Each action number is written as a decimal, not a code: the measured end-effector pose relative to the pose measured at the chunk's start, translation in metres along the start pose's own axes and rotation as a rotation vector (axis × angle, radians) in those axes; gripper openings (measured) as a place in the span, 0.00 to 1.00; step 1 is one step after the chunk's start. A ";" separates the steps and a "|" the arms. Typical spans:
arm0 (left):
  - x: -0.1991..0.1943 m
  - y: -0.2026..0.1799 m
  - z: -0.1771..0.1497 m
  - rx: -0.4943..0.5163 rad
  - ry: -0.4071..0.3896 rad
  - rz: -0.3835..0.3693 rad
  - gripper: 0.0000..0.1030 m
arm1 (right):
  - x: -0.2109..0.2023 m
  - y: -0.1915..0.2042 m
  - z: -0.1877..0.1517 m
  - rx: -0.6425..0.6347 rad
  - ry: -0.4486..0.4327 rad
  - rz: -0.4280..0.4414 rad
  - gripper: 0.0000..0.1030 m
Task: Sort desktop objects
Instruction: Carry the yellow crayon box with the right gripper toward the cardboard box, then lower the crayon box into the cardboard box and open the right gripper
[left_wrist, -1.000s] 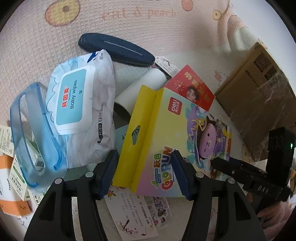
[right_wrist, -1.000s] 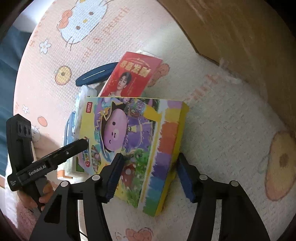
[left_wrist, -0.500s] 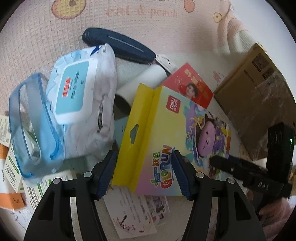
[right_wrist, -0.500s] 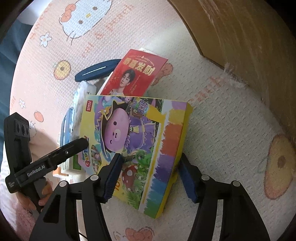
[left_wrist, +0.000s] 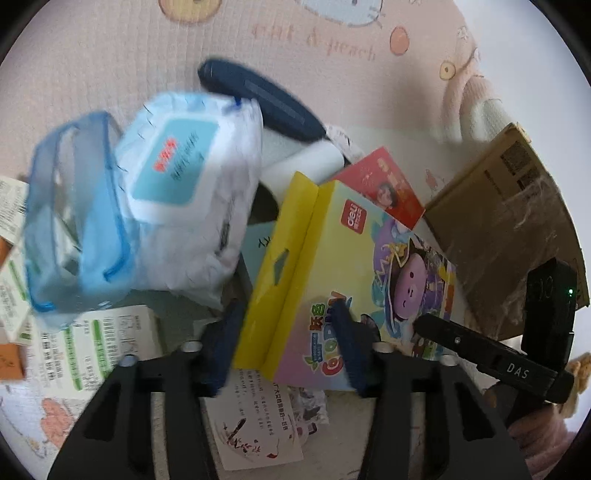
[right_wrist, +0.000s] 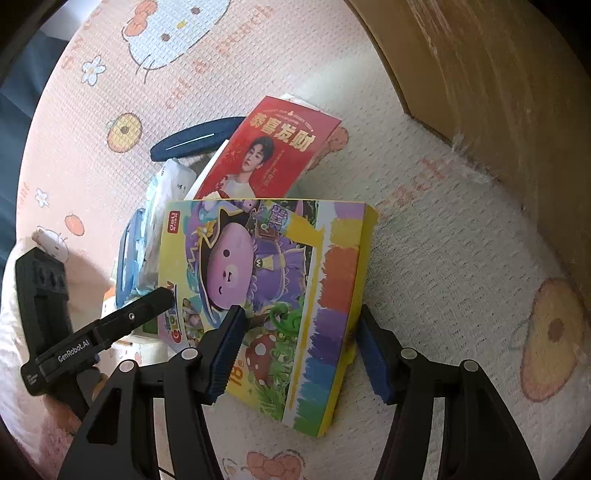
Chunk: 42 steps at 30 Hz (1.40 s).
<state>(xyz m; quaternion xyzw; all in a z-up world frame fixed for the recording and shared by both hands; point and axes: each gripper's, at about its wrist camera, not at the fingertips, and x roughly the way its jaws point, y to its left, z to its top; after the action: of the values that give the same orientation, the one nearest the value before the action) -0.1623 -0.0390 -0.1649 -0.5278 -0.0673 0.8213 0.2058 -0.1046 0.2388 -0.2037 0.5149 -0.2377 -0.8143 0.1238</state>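
A yellow and purple crayon box (left_wrist: 332, 266) with a cartoon pig lies on the pile in the middle of the mat; it also shows in the right wrist view (right_wrist: 266, 280). My left gripper (left_wrist: 284, 343) is open, its jaws standing either side of the box's yellow hanging-tab end. My right gripper (right_wrist: 299, 347) is open, its jaws straddling the box's opposite, rainbow-striped end. I cannot tell if either touches the box. Neither holds anything.
A baby wipes pack (left_wrist: 184, 206), a clear blue case (left_wrist: 70, 229), a dark blue glasses case (left_wrist: 262, 99), a white roll (left_wrist: 306, 166), a red card (right_wrist: 266, 147), leaflets and medicine boxes (left_wrist: 96, 347) lie around. A cardboard box (left_wrist: 509, 221) stands at the right.
The left gripper has drawn back and swung a little; the pile has shifted right and up in its view, with motion blur. The right gripper has crept nearer the box.
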 end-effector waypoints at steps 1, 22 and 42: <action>-0.005 0.002 0.001 -0.018 -0.009 -0.003 0.39 | -0.002 0.001 0.001 -0.005 -0.003 -0.006 0.56; -0.052 0.001 -0.002 -0.177 -0.114 -0.123 0.33 | -0.068 0.031 0.017 -0.033 -0.103 0.075 0.42; -0.121 -0.108 0.076 0.028 -0.346 -0.378 0.33 | -0.235 0.054 0.055 -0.105 -0.458 0.009 0.42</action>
<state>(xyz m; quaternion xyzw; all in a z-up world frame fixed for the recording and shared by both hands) -0.1585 0.0169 0.0054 -0.3545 -0.1878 0.8473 0.3482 -0.0536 0.3114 0.0271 0.3087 -0.2193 -0.9205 0.0968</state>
